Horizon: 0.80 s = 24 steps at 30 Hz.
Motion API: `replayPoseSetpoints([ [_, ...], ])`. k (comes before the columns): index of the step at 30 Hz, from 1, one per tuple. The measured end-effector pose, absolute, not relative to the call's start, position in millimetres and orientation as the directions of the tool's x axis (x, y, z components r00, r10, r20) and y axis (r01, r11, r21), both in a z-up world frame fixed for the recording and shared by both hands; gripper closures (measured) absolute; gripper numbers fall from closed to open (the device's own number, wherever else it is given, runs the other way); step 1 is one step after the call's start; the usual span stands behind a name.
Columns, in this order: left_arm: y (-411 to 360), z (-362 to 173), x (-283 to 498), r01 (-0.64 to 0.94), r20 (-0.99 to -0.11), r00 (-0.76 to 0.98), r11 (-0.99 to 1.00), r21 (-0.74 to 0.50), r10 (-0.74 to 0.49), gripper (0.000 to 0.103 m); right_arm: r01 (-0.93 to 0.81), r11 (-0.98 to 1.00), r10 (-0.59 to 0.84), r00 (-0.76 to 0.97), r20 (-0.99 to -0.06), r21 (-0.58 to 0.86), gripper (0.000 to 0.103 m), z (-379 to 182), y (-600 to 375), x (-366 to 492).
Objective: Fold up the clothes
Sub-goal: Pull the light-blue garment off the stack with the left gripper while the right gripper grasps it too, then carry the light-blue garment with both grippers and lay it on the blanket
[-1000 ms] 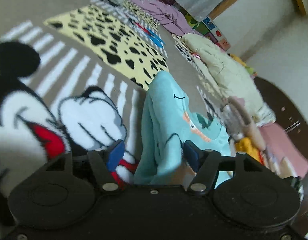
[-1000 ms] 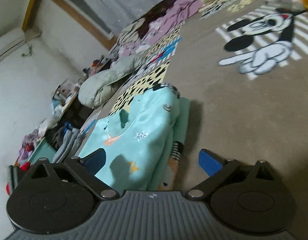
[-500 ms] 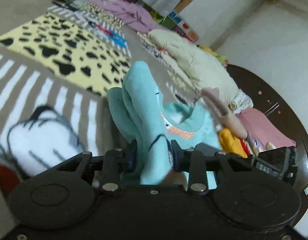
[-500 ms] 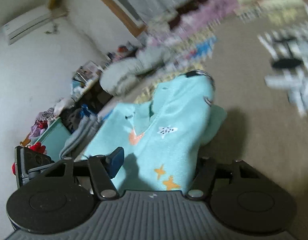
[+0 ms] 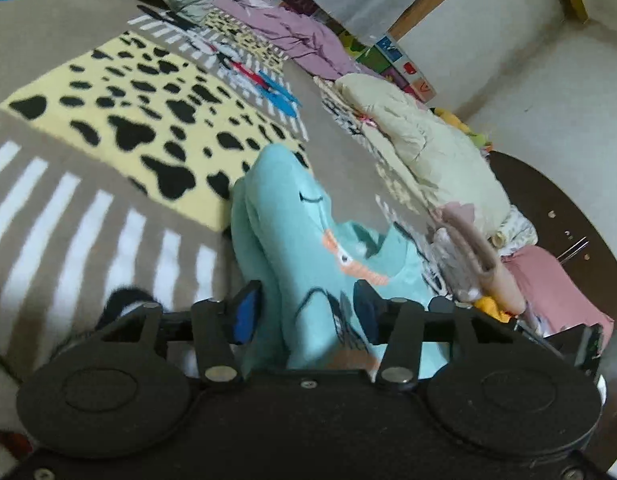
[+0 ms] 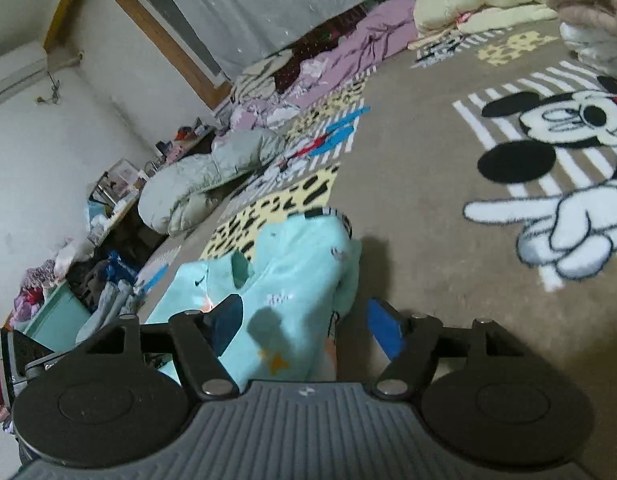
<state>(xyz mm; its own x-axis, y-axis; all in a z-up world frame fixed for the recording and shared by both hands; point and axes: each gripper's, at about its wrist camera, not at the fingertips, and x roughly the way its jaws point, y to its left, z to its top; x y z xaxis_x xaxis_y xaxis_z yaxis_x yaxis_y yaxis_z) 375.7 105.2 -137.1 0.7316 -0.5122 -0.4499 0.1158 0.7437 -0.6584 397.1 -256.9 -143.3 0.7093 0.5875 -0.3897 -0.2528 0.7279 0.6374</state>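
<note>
The soft turquoise printed garment [image 5: 296, 240] lies bunched lengthwise, running straight ahead from both grippers. The left gripper [image 5: 304, 312] straddles its near end with jaws parted. The right gripper [image 6: 304, 320] does likewise, jaws spread wider, gripping nothing.

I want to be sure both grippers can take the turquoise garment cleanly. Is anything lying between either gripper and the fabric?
Nothing visible is. The turquoise garment already lies between the open fingers of the left gripper, and the same cloth sits between the open fingers of the right gripper. Only the carpet surrounds it.
</note>
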Motion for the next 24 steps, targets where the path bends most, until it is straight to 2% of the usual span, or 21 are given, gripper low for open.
replayPoseSetpoints([
  [3, 115, -134, 382, 0.111, -0.440, 0.741, 0.740, -0.664, -0.507, 0.053, -0.266, 0.715, 0.590, 0.725, -0.354, 0.646, 0.035, -142, -260, 405],
  [9, 125, -132, 394, 0.122, -0.410, 0.758, 0.728, -0.675, -0.507, 0.054, -0.254, 0.693, 0.593, 0.733, -0.333, 0.674, 0.050, -157, -263, 421],
  [11, 123, -135, 397, 0.127, -0.414, 0.751, 0.728, -0.674, -0.514, 0.061, -0.253, 0.676, 0.601, 0.732, -0.320, 0.692, 0.058, -163, -265, 422],
  [12, 122, -137, 398, 0.130, -0.416, 0.747, 0.728, -0.673, -0.518, 0.073, -0.267, 0.674, 0.608, 0.730, -0.312, 0.689, 0.067, -162, -264, 421],
  [13, 119, -137, 399, 0.134, -0.418, 0.748, 0.735, -0.665, -0.515, 0.079, -0.287, 0.676, 0.614, 0.729, -0.304, 0.678, 0.074, -160, -261, 419],
  [16, 115, -134, 393, 0.167, -0.396, 0.761, 0.745, -0.646, -0.514, 0.087, -0.348, 0.666, 0.640, 0.722, -0.265, 0.660, 0.089, -154, -257, 412],
  [24, 122, -111, 363, 0.282, -0.273, 0.779, 0.704, -0.652, -0.565, 0.089, -0.438, 0.587, 0.696, 0.702, -0.148, 0.681, 0.090, -135, -260, 392],
])
